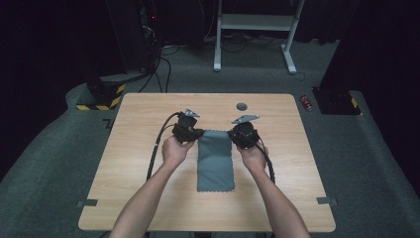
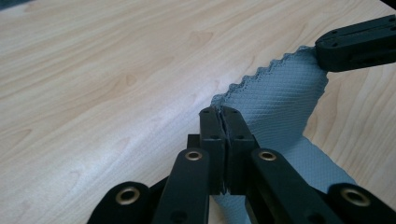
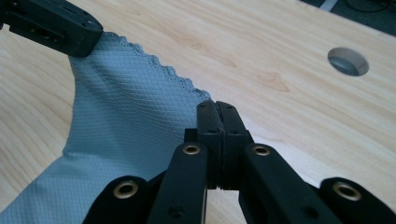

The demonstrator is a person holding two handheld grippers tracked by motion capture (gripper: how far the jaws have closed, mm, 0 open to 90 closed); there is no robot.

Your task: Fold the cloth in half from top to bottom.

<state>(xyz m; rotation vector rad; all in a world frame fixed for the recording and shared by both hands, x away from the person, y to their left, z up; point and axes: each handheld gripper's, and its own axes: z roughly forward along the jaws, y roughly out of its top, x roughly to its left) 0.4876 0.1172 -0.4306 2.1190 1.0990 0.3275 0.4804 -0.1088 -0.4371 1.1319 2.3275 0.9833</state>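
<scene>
A grey cloth point(image 1: 215, 161) with a scalloped edge lies lengthwise on the middle of the wooden table point(image 1: 143, 114). My left gripper point(image 1: 198, 133) is shut on its far left corner, and my right gripper point(image 1: 232, 134) is shut on its far right corner. In the left gripper view the jaws point(image 2: 222, 112) pinch the cloth point(image 2: 280, 93) and lift its far edge off the wood; the other gripper's jaw holds the opposite corner at the upper right. In the right gripper view the gripper point(image 3: 216, 106) clamps the cloth point(image 3: 126, 121) edge the same way.
A round cable hole point(image 1: 241, 106) sits in the table behind the grippers, also in the right gripper view as the hole point(image 3: 348, 61). Bare wood surrounds the cloth. Beyond the table are a white frame point(image 1: 255, 29), a striped block point(image 1: 101, 96) and dark carpet.
</scene>
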